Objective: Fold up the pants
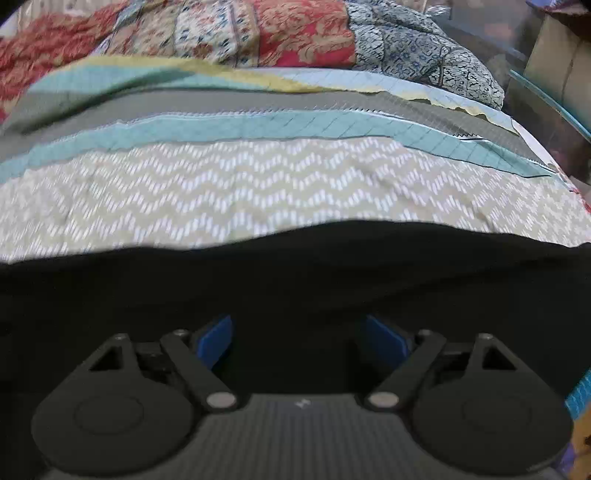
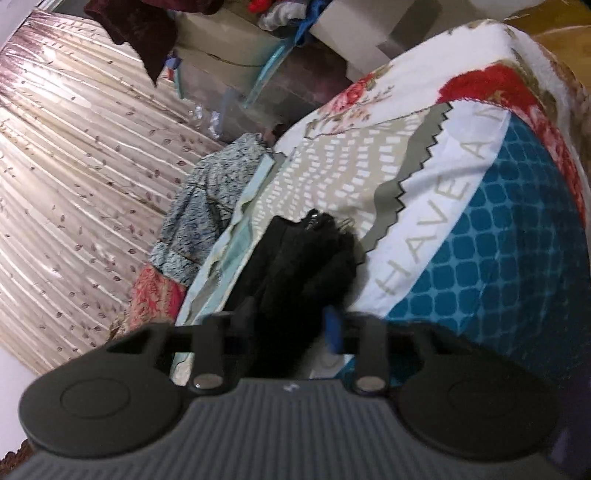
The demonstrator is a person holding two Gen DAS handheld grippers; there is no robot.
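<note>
Pants: black soft fabric pants (image 2: 295, 258) lie on the bed, stretched across the patterned bedspread; in the left wrist view the dark cloth (image 1: 295, 280) fills the lower middle.
Bed: bedspread (image 1: 258, 192) with beige-and-white zigzag, teal and grey bands; in the right wrist view it shows a white band lettered "HAVE A" and a teal grid patch (image 2: 498, 236).
Left gripper: black gripper with blue pads (image 1: 298, 341), jaws wide apart, hovering over the black cloth; nothing pinched between the pads.
Right gripper: jaws (image 2: 291, 332) drawn together on a bunched end of the pants; one blue pad (image 2: 334, 332) shows beside the cloth.
Surroundings: red and blue patchwork quilt (image 1: 258, 33) beyond the bedspread; pleated beige curtain (image 2: 74, 166) with leaf print; boxes (image 2: 221, 55) behind.
</note>
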